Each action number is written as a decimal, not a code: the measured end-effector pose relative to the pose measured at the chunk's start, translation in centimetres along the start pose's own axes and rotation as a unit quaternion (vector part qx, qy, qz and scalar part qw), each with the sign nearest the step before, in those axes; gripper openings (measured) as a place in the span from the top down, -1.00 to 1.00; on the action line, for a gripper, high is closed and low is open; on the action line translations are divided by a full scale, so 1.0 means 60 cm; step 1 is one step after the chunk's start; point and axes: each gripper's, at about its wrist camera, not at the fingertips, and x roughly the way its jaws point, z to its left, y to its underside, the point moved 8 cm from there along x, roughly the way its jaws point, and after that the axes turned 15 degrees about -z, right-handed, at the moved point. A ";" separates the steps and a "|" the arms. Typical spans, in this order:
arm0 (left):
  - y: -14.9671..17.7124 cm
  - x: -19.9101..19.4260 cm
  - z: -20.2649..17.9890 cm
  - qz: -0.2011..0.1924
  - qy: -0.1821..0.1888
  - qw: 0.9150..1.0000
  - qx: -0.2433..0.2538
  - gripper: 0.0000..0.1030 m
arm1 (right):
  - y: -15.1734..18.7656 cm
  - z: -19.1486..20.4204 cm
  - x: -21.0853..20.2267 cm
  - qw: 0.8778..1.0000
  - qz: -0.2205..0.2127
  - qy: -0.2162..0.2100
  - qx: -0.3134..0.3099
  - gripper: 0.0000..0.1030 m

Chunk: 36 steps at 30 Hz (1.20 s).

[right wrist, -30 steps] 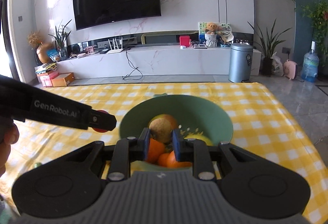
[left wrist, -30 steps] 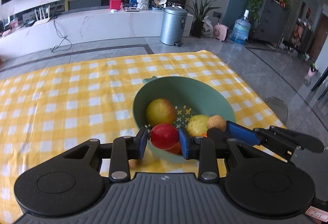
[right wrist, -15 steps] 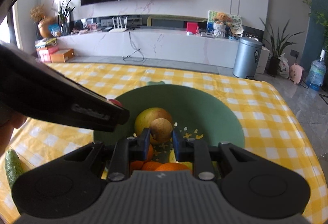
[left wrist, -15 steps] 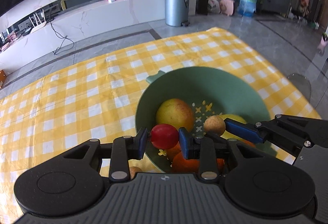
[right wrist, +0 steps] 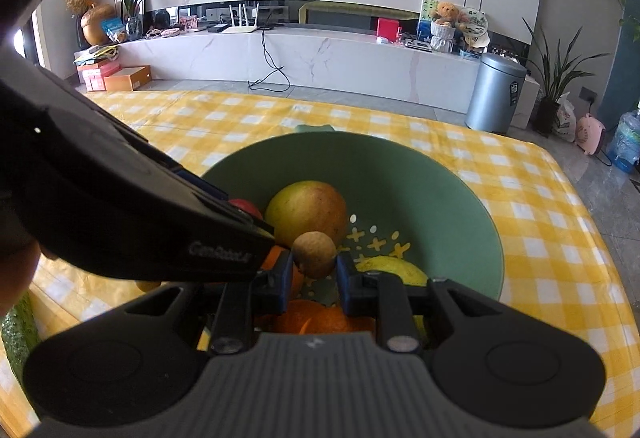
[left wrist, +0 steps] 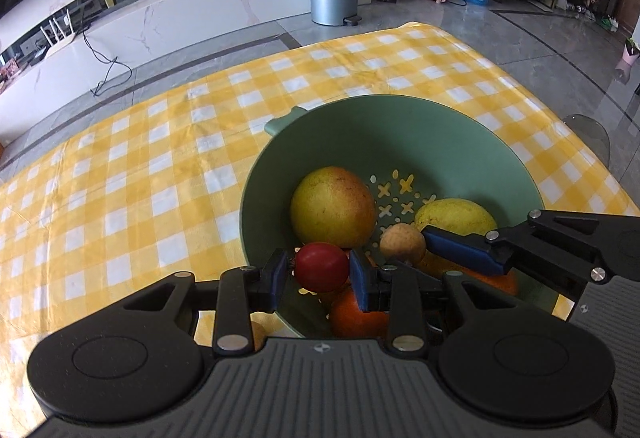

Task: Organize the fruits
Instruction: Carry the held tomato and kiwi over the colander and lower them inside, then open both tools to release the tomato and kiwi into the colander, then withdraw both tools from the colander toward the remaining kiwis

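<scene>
A green strainer bowl (left wrist: 440,129) (right wrist: 440,197) stands on the yellow checked tablecloth. In it lie a large yellow-red fruit (left wrist: 332,205) (right wrist: 306,209), a lemon (left wrist: 456,215) (right wrist: 394,270) and oranges (left wrist: 352,314) (right wrist: 320,318). My left gripper (left wrist: 321,270) is shut on a small red fruit (left wrist: 321,266), held over the bowl's near side. My right gripper (right wrist: 313,274) is shut on a small round tan fruit (right wrist: 314,254) (left wrist: 402,244), also above the bowl's contents. In the right wrist view the left gripper's black body hides all but a sliver of the red fruit (right wrist: 244,205).
The yellow checked tablecloth (left wrist: 120,177) covers the table, whose far edge and right corner drop to a grey tiled floor. A cucumber (right wrist: 18,334) lies at the near left edge. A hand (right wrist: 16,270) holds the left gripper. A small tan fruit (left wrist: 258,336) lies beside the bowl.
Both grippers have moved forward and down with their fruits, from the bowl's near rim to over its contents. The bowl now looks larger and closer in both views.
</scene>
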 end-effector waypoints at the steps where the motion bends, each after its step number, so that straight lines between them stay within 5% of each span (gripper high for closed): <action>1: 0.000 0.000 0.000 0.000 0.000 1.000 -0.002 0.27 | 0.001 0.001 -0.001 1.000 0.000 0.000 0.000 0.62; 10: -0.008 -0.015 -0.002 -0.019 -0.002 1.000 0.000 0.11 | -0.001 -0.003 -0.008 1.000 -0.010 0.002 0.003 0.59; 14: -0.017 -0.028 0.001 -0.031 -0.002 1.000 -0.007 0.01 | -0.001 -0.004 -0.015 1.000 -0.017 0.007 0.006 0.32; 23: -0.044 -0.095 0.040 -0.076 -0.020 0.995 -0.055 0.00 | -0.020 -0.010 -0.061 0.996 -0.076 0.022 0.042 0.16; 30: -0.036 -0.157 0.082 -0.093 -0.032 0.993 -0.063 0.01 | -0.041 0.017 -0.112 0.988 -0.125 -0.003 0.095 0.16; 36: -0.003 -0.186 0.097 -0.095 -0.040 0.994 -0.039 0.00 | -0.037 0.063 -0.130 0.985 -0.121 -0.045 0.117 0.16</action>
